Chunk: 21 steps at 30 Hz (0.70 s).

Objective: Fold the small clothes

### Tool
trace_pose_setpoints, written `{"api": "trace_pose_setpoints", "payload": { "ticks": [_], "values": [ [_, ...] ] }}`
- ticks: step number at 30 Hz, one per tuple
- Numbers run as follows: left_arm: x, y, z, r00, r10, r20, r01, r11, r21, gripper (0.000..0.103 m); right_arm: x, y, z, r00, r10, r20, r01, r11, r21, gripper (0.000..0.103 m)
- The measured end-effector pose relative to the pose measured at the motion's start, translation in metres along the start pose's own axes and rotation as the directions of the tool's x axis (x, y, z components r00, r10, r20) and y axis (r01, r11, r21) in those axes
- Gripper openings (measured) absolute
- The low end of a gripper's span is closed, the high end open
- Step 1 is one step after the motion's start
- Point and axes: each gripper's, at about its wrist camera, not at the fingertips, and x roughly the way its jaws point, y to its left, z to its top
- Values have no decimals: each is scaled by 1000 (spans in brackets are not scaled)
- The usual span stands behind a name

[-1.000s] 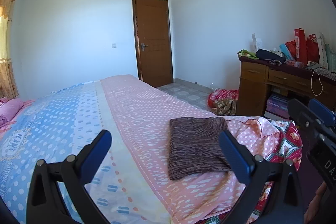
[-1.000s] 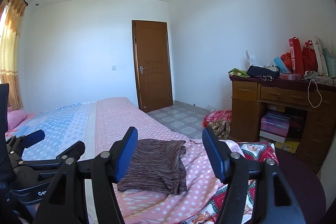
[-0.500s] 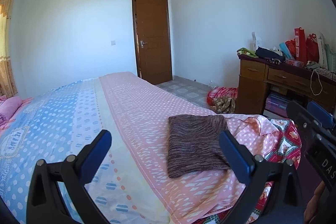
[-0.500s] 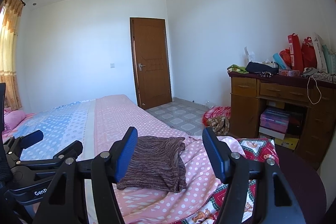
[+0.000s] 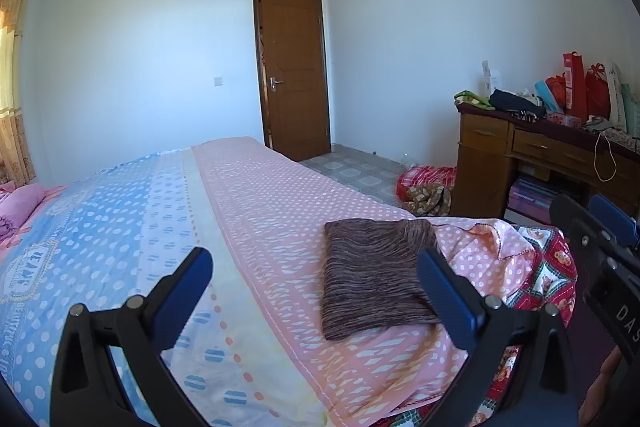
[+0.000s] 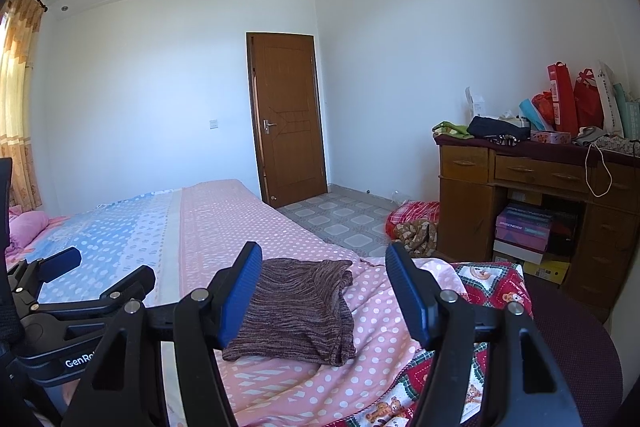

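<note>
Folded brown garment [image 5: 376,279] lies flat on the bed [image 5: 256,211], lower centre of frame. Left claw [image 5: 316,279] and right claw [image 6: 324,291] both spread wide, holding nothing.

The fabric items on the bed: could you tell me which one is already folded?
The brown knit garment, a neat rectangle on the pink dotted sheet; the teddy-print blanket beside it lies rumpled.

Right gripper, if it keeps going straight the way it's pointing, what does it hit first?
Probably the folded brown knit garment on the bed: it lies ahead between the right gripper's open fingers, slightly left of centre; depth is uncertain.
</note>
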Motion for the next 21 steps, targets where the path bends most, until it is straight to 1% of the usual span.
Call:
{"api": "trace_pose_setpoints", "payload": {
  "ticks": [11,16,18,21],
  "values": [
    [1,-1,-1,1000,12,-4,-12,1000,0,103,-1,-4,2,1000,-2,8,2,1000,4,65],
    [5,-1,-2,999,9,-33,-9,1000,6,103,0,-5,2,1000,0,8,0,1000,6,65],
    [7,-2,-3,999,22,-39,-22,1000,12,103,0,-5,2,1000,-1,7,1,1000,5,65],
    [10,-3,-4,997,63,-44,-61,998,31,103,0,-4,1,1000,-1,1,1,1000,4,65]
  ]
}}
